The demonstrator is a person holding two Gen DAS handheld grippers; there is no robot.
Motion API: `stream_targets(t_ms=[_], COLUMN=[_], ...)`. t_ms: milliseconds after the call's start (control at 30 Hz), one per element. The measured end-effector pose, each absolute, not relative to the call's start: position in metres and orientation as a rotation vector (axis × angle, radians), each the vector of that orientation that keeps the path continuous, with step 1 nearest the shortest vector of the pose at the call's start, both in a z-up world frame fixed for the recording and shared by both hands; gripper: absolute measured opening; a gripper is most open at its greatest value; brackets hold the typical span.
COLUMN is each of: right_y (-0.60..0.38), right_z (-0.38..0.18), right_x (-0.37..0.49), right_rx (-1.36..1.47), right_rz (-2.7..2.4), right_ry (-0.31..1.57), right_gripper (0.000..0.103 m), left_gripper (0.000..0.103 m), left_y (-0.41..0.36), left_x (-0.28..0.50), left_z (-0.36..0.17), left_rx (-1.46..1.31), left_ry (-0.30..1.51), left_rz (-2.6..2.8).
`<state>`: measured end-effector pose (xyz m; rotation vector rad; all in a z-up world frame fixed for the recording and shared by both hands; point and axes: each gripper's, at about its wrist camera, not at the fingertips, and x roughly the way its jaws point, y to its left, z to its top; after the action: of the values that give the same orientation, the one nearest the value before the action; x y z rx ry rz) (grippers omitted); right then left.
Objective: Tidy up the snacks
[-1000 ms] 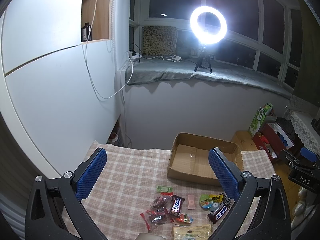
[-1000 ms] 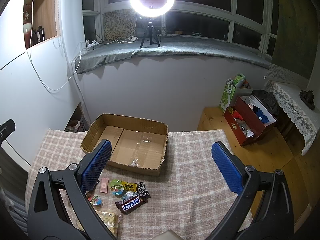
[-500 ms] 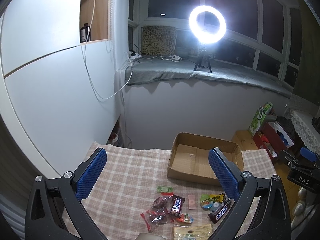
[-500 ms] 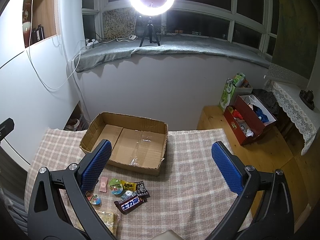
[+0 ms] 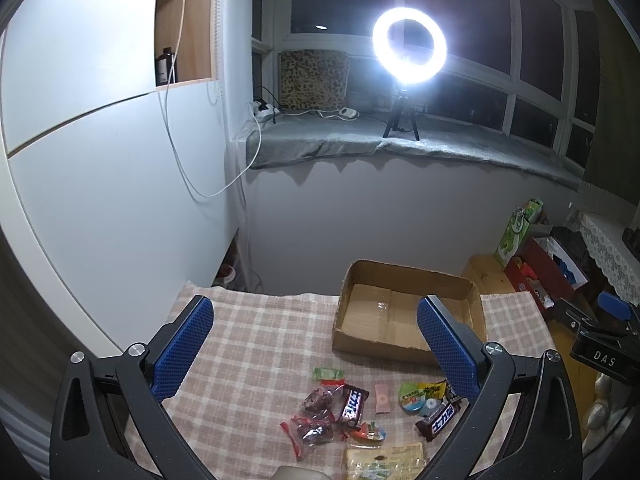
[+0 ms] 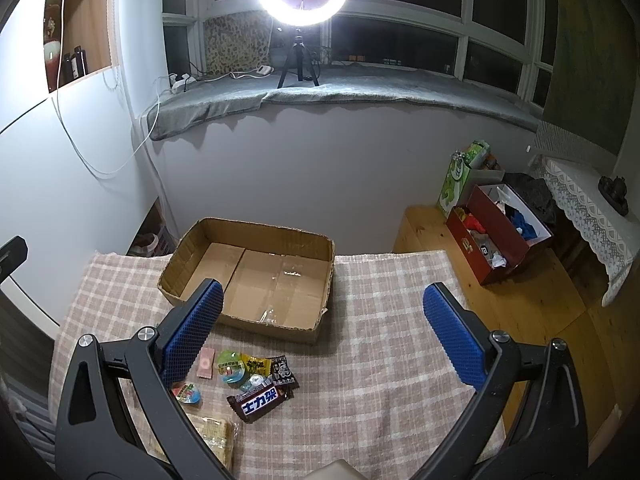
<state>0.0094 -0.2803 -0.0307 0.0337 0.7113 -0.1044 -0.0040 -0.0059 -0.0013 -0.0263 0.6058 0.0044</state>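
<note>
Both the left gripper point(image 5: 314, 344) and the right gripper point(image 6: 322, 330) hang wide open, high over the table, holding nothing. To start well, one should drop slowly onto a single snack at the edge of the snacks point(image 6: 248, 380) — shiny little packs, some dark, some green — lying just in front of the empty cardboard box point(image 6: 256, 276).

Matt cardboard box point(image 6: 276, 280), woven checked cloth point(image 6: 380, 360)
</note>
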Motion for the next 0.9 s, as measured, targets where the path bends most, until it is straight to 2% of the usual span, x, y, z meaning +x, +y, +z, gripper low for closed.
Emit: stream_targets(t_ms=[900], right_y=[-0.27], right_z=[-0.027], right_x=[0.003], right_rx=[0.015], right_rz=[-0.092], right_ry=[0.733], right_gripper=[0.102], left_gripper=[0.102], left_y=[-0.007], left_x=[-0.021], left_z=[-0.002], left_rx=[-0.018], left_ry=[0.617], left_rz=[0.007])
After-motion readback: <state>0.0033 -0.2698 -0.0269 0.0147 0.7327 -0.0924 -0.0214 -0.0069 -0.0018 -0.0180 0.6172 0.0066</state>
